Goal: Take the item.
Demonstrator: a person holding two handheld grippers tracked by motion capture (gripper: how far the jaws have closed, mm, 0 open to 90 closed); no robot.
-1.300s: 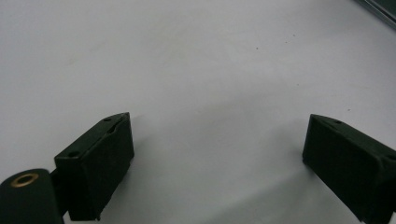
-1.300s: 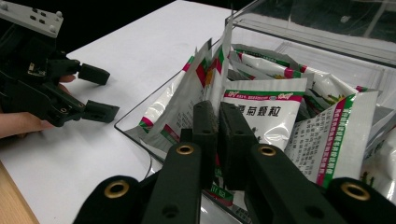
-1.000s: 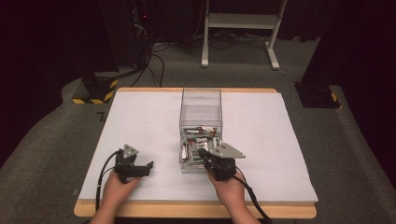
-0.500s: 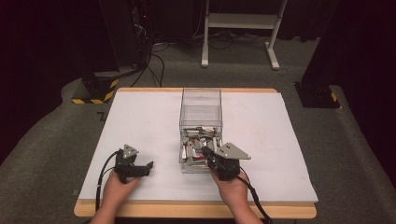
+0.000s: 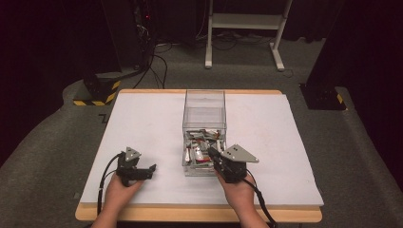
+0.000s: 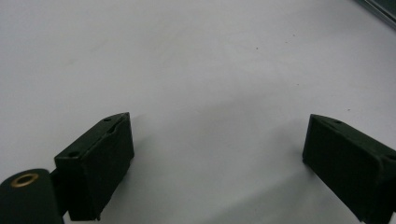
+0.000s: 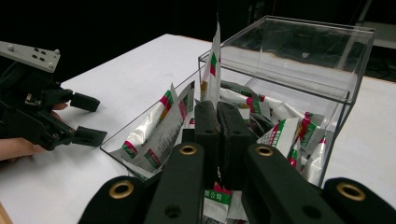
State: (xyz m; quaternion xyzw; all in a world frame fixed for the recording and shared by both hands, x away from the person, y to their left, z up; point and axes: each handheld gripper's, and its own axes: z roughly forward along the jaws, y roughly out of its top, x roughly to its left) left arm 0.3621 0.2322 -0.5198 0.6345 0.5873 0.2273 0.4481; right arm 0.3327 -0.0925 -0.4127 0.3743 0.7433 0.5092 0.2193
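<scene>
Clear plastic is the main thing in the high view: a see-through box sits mid-table with its drawer pulled out toward the person, stuffed with small sachets. The right hand-held gripper is right at the drawer's near right corner, tips over the sachets. The left hand-held gripper sits well off to the other side, low over the white table, nothing near it but bare surface.

Left gripper view: pretty simple, the left hand-held gripper has its jaws wide apart with nothing between them, just plain white table underneath and ahead.

Right gripper view: the right hand-held gripper has its jaws pressed together, and one sachet stands up straight from right behind the tips. Looks like it's pinched there, but the actual contact point is hidden by the jaws, so can't say for sure. The rest of the sachets lie jumbled in the drawer just below and to both sides of the jaws, with the box right beyond. Farther off on the left is the left hand-held gripper, jaws spread over the table.
</scene>
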